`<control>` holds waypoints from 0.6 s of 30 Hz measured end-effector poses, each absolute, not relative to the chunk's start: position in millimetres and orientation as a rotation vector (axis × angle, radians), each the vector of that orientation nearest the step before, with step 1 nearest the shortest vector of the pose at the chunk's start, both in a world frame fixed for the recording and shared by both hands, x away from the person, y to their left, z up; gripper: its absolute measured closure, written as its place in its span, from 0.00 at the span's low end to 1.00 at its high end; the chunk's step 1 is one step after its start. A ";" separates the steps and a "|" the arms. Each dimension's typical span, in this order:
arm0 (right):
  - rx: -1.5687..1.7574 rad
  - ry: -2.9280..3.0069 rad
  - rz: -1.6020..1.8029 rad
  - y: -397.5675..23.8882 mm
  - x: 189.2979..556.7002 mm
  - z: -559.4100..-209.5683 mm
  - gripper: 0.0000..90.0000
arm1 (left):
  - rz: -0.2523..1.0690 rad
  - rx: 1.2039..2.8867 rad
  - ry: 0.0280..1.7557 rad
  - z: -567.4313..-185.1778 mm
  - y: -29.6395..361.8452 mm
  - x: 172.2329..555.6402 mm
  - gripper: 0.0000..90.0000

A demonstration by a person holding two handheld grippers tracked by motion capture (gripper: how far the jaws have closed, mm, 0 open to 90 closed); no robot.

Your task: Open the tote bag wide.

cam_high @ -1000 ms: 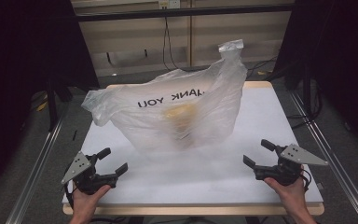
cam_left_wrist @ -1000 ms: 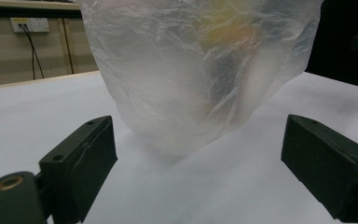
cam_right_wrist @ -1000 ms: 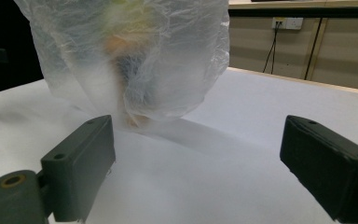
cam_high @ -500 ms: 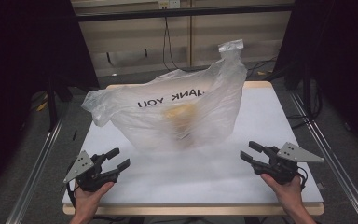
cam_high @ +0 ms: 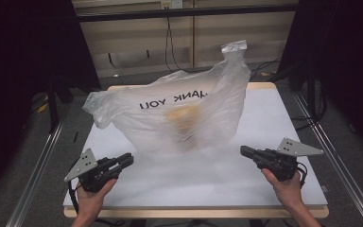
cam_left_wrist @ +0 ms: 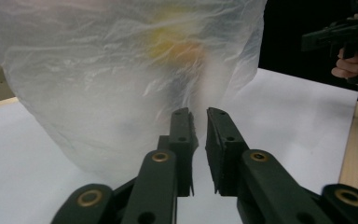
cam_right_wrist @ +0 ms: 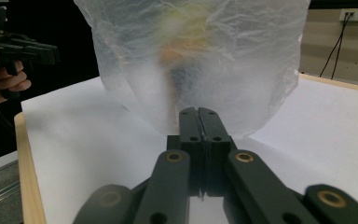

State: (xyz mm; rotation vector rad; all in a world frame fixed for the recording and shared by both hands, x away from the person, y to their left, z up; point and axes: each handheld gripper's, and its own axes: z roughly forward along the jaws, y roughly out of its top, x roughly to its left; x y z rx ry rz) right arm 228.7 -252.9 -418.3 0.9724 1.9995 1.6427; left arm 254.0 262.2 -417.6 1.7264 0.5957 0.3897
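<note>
A clear plastic bag (cam_high: 179, 113) printed with mirrored "THANK YOU" stands puffed up at the middle of the white table (cam_high: 269, 118). Something yellow-orange (cam_high: 185, 117) shows blurred through it. My left gripper (cam_high: 128, 159) rests low at the front left, pointing at the bag, apart from it. In the left gripper view its jaws (cam_left_wrist: 198, 114) stand a narrow gap apart with nothing between them, the bag (cam_left_wrist: 121, 70) just ahead. My right gripper (cam_high: 242, 150) is at the front right, short of the bag. Its jaws (cam_right_wrist: 198, 111) are pressed together and empty, facing the bag (cam_right_wrist: 214, 56).
The table has a wooden rim (cam_high: 194, 212), and metal rails (cam_high: 33, 175) run along the floor on both sides. Dark curtains (cam_high: 23, 56) flank the table. Bare white surface lies between the two grippers in front of the bag.
Both grippers' jaws have closed in from wide open: the right fully, the left to a narrow gap. Both hands shifted slightly. The bag has stayed put.
</note>
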 end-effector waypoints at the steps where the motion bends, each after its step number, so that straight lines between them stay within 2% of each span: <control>1: 0.963 2.007 1.653 -252.3 228.7 -416.3 1.00 | 0.390 1.726 0.596 -417.6 262.2 254.0 0.94; 4: 0.955 2.008 1.656 -248.5 226.7 -408.8 1.00 | 0.368 1.757 0.539 -409.1 261.8 251.1 1.00; 18: 0.883 2.013 1.764 -228.1 256.7 -371.4 1.00 | 0.350 1.743 0.446 -377.9 229.5 258.0 1.00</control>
